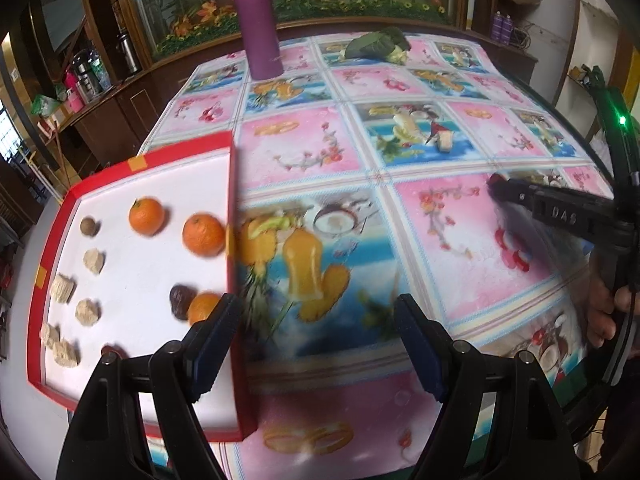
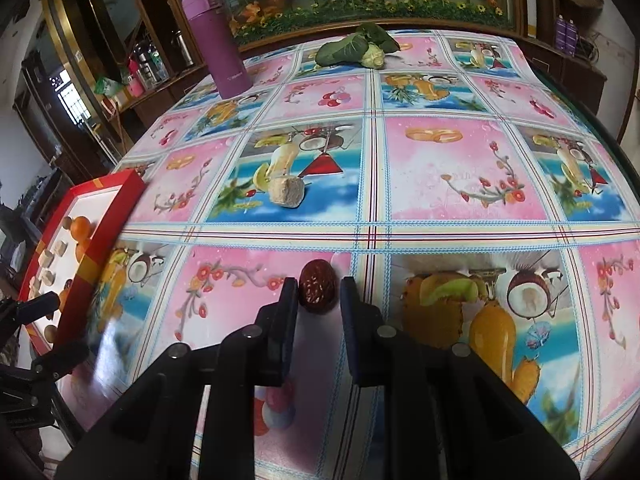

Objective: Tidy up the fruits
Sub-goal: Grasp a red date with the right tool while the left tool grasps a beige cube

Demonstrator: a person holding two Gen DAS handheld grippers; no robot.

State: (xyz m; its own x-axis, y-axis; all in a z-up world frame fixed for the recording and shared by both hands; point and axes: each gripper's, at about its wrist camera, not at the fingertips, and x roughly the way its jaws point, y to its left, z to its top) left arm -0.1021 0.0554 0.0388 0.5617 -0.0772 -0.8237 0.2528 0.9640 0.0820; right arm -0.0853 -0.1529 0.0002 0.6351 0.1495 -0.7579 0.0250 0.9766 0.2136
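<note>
**Red date, loose on tablecloth, lower centre of right wrist view**

Red date (image 2: 316, 289): dark reddish-brown, oval, wrinkled and glossy. It lies on the patterned tablecloth (image 2: 452, 168) between the fingertips of the right gripper (image 2: 319, 292). The jaws stand parted around it; the left pad looks close to touching, the right one apart, so the fruit is bracketed rather than clenched, probably ahead of a pinch.

Red tray (image 1: 230, 184): left of the left wrist view, white floor. It holds three tangerines, one (image 1: 147, 216) near its upper part, some dark round fruits and beige cake pieces, evidently the collecting place.

Left gripper (image 1: 316, 320): spread wide and empty, over the tray's right rim.

Beige cake piece (image 2: 287, 191): on the cloth, mid frame.

Purple flask (image 2: 214, 40): upright, upper left.
</note>
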